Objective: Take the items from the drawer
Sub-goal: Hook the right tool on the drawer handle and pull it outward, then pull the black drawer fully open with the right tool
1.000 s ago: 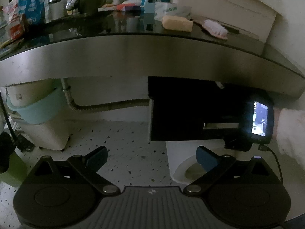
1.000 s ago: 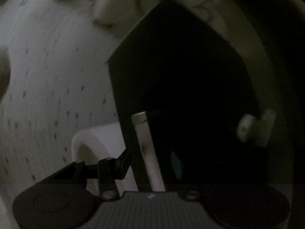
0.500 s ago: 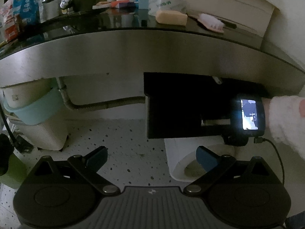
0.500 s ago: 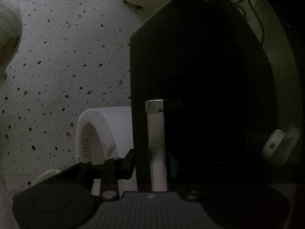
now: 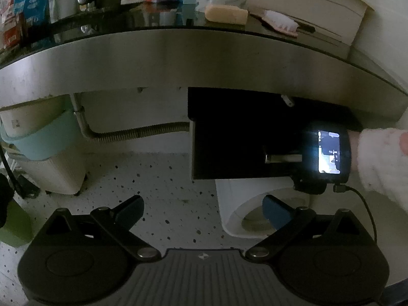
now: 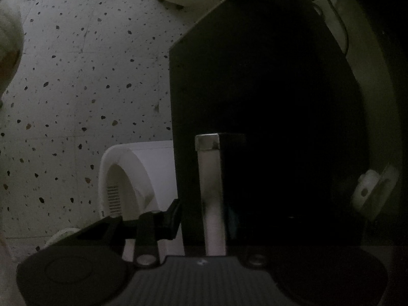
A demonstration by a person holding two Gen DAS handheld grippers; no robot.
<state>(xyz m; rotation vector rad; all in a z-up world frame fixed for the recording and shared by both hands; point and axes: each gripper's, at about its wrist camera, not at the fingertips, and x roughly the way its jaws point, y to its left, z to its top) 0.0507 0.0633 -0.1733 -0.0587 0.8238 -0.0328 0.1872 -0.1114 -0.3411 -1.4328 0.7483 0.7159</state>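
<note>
drawer [image 5: 242, 132] slid outward; right hand-held gripper [image 6: 204, 219] straddles handle [image 6: 210, 191].

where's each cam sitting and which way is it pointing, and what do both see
Left wrist: sits behind the open left gripper, low, facing the counter and black drawer; shows the person's right sleeve and the right gripper's lit screen.
Right wrist: on the right gripper, rolled sideways at the drawer front, its fingers around the metal handle; speckled floor to the left.
Shared: drawer, handle, floor, white bin.
</note>
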